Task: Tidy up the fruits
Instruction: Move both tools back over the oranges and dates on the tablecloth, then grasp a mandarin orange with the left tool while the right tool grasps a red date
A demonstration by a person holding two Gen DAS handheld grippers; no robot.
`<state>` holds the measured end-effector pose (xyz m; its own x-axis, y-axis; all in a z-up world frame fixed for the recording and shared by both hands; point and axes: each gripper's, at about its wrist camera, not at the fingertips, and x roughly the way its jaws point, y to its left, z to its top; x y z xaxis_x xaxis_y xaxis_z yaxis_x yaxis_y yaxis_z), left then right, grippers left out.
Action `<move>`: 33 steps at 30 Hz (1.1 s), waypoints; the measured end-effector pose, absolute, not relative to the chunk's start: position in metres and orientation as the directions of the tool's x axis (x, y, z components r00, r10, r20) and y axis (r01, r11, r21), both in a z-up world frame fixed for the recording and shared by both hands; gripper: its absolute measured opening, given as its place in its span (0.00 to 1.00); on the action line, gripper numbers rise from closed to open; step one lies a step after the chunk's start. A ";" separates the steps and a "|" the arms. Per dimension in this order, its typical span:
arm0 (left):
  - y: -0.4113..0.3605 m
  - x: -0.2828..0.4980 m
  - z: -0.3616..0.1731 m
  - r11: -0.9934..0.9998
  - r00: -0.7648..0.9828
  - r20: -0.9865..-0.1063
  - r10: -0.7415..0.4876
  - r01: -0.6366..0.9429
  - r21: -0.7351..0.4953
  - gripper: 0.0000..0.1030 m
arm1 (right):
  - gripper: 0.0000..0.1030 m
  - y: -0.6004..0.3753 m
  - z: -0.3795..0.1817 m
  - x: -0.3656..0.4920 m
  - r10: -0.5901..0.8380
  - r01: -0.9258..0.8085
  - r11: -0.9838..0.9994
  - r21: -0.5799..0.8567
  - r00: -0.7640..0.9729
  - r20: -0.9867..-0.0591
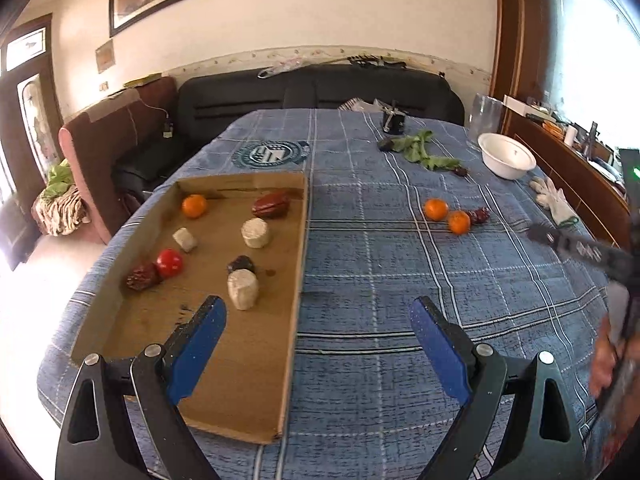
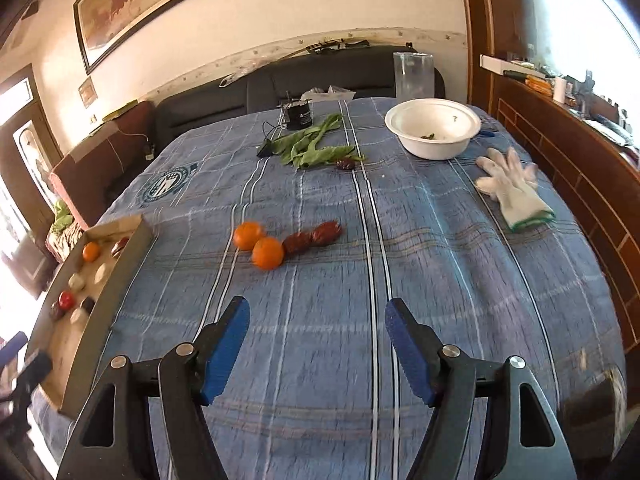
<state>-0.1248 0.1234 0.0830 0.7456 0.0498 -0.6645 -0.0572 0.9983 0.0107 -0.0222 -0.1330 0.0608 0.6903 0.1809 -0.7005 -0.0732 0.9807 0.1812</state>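
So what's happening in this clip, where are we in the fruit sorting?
A person holds two blue-padded grippers over a blue plaid tablecloth. The shallow cardboard tray already holds one orange tangerine, a red tomato, dark red dates and pale cylindrical pieces. Two more orange tangerines and two dark red dates wait on the cloth. The left gripper and the right gripper are both open and empty.
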 end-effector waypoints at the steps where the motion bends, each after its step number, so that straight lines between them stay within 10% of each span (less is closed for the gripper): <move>1: 0.122 -0.123 0.081 0.998 0.743 -0.667 0.048 -0.054 0.011 0.90 | 0.69 -0.135 0.058 -0.012 0.180 -0.064 0.980 0.188 0.687 -0.704; 5: 0.117 -0.117 0.075 0.999 0.734 -0.679 0.032 -0.035 0.008 0.90 | 0.48 -0.142 0.040 0.028 0.209 -0.023 0.967 0.255 0.651 -0.730; 33: 0.064 0.012 0.077 0.976 0.649 -0.735 -0.197 0.059 -0.209 0.89 | 0.28 -0.158 0.016 0.080 0.326 0.016 0.901 0.434 0.636 -0.699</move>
